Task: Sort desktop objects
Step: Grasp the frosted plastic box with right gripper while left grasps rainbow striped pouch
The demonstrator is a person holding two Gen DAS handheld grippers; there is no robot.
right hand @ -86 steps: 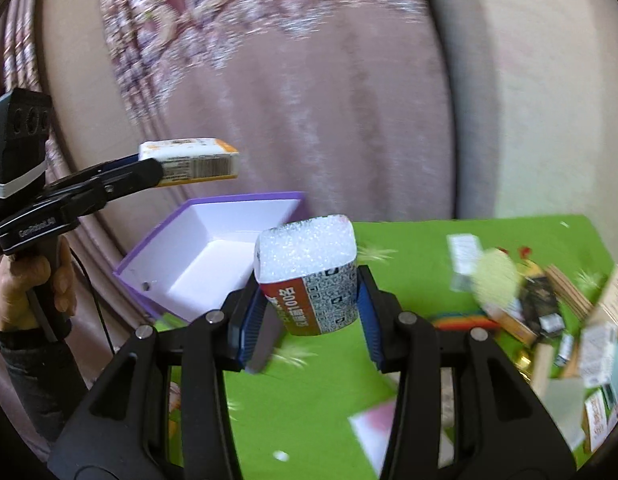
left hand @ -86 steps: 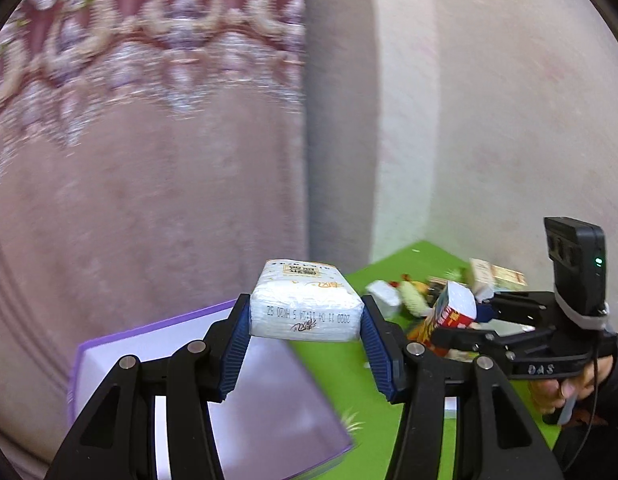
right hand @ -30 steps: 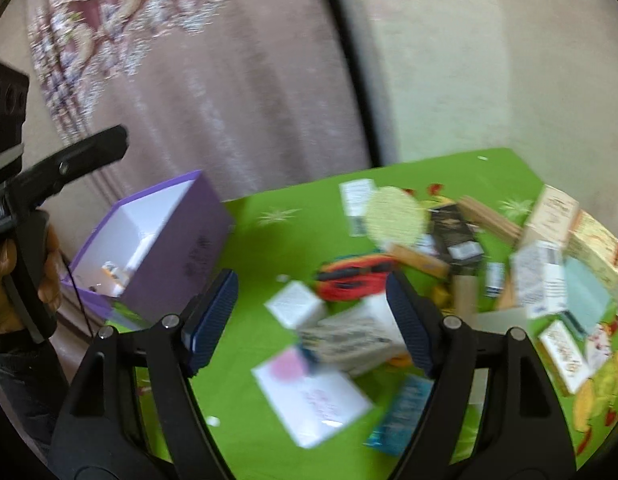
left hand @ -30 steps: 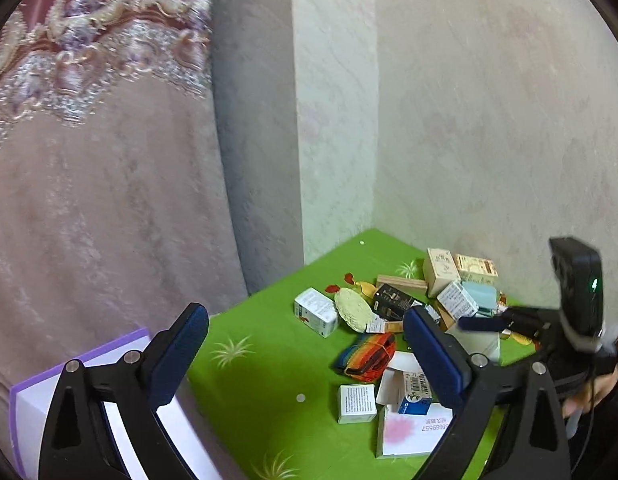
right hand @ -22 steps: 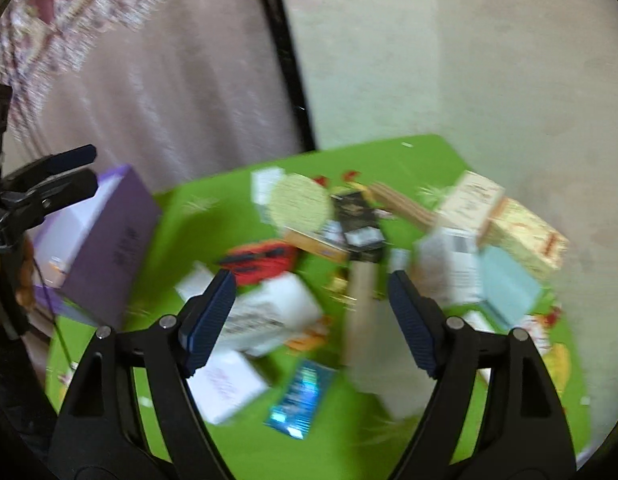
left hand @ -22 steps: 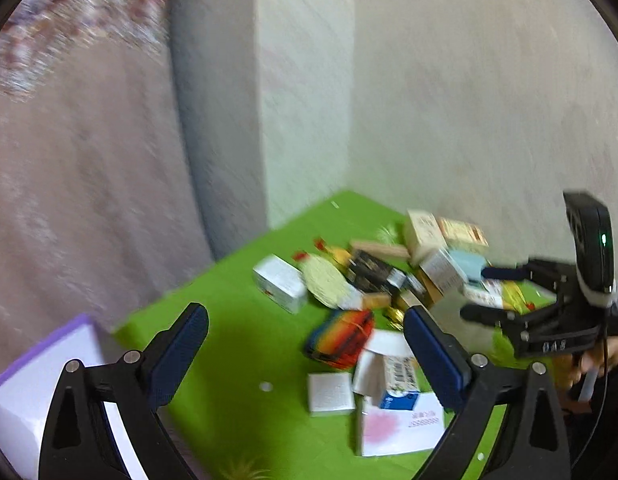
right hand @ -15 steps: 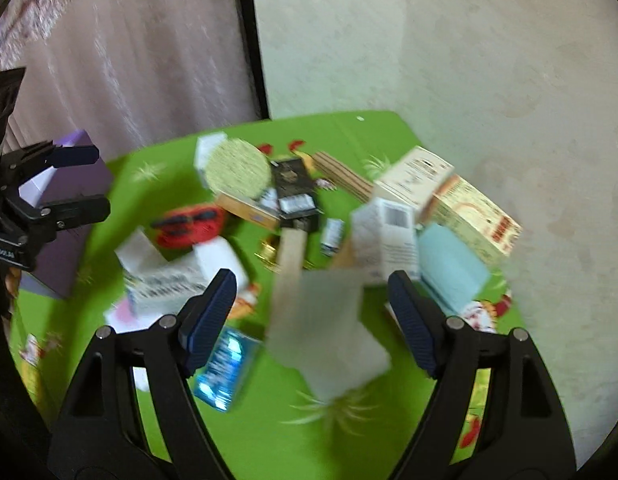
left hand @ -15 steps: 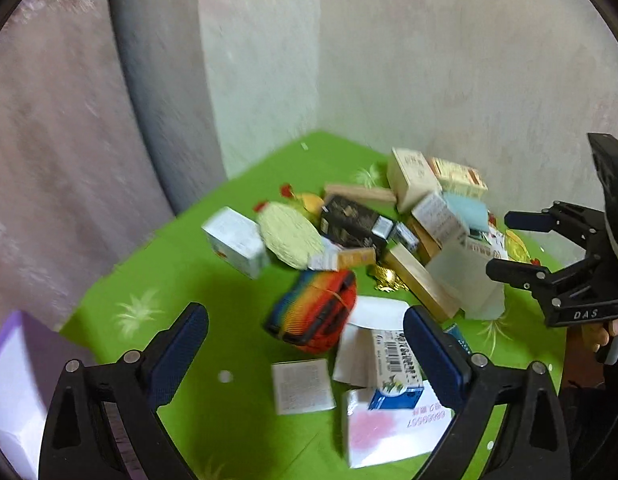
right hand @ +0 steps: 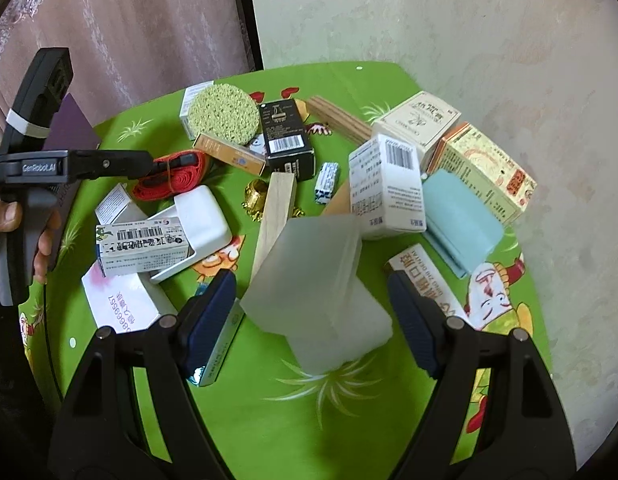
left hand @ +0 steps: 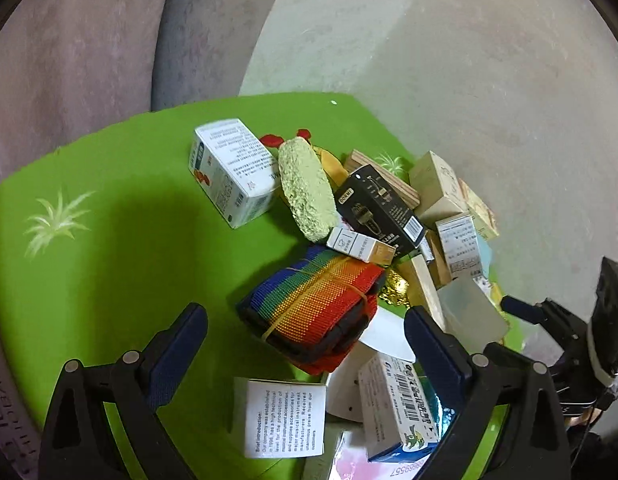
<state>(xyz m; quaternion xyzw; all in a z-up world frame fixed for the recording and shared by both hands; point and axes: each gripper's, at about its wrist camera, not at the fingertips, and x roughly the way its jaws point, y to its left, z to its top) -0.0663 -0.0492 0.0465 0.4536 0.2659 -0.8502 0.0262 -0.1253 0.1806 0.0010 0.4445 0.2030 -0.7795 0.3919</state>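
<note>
My left gripper (left hand: 305, 330): fingers spread wide with nothing between the pads, angled down over the folded rainbow-striped webbing strap (left hand: 315, 306), which lies on the table below and is not touched.
My right gripper (right hand: 311, 312): fingers wide apart, empty, hanging above the translucent white plastic block (right hand: 317, 284); the block shows in the gap between the pads, and I see no contact with either one.
Table: a green cloth with cartoon and grass prints (right hand: 269, 392) covers it, set into the corner of a pale wall.
Strap's neighbours: a flat white printed box (left hand: 283, 418) lies just in front of it, and a white-and-blue barcoded carton (left hand: 401, 406) is to the right of that, near my right-side finger.
Back of the pile: a white medicine box with small print (left hand: 229, 172) leans beside a round pale-green sponge pad (left hand: 307, 190), and a black barcoded box (left hand: 379, 208) sits next to the sponge.
Near the block: a pale wooden bar (right hand: 277, 214) runs up against its left side, a tall white barcoded carton (right hand: 385, 188) stands behind it, and a light blue flat packet (right hand: 457, 222) lies to the right.
Far left: a purple box (right hand: 73, 130) stands at the table's edge, only part of it showing behind my left gripper.
Left hand (right hand: 13, 220): wrapped round the handle.
</note>
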